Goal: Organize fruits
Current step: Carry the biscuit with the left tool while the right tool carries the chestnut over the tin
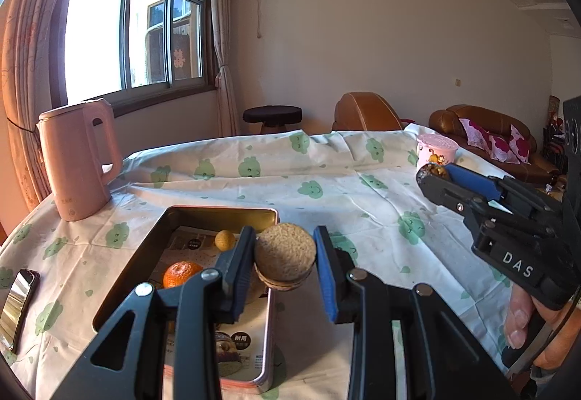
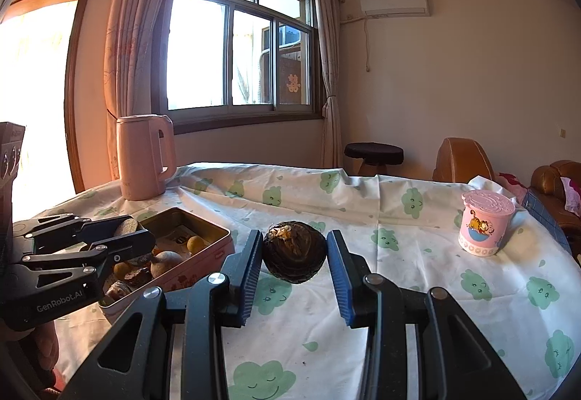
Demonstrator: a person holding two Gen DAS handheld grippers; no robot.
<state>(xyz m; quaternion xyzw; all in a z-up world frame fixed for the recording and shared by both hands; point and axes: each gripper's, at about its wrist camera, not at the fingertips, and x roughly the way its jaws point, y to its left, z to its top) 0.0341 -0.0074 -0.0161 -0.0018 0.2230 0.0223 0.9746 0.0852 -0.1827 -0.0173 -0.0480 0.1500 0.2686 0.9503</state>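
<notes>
My left gripper [image 1: 285,240] is shut on a round, rough tan fruit [image 1: 285,256] and holds it above the near right rim of an open tin box [image 1: 159,236]. In the box lie an orange tangerine [image 1: 181,273] and a small yellow fruit [image 1: 225,240]. My right gripper [image 2: 295,240] is shut on a dark brown, wrinkled round fruit [image 2: 295,253] above the tablecloth, to the right of the tin box [image 2: 218,236]. In the right wrist view the left gripper [image 2: 139,233] hangs over the box with the tan fruit [image 2: 126,226]. The right gripper [image 1: 435,172] shows at the right of the left wrist view.
A pink kettle [image 1: 78,160] stands at the back left of the table. A pink lidded cup [image 2: 484,223] stands at the back right. A shiny phone-like slab [image 1: 16,302] lies at the left edge. The cloud-print cloth [image 2: 417,273] covers the table.
</notes>
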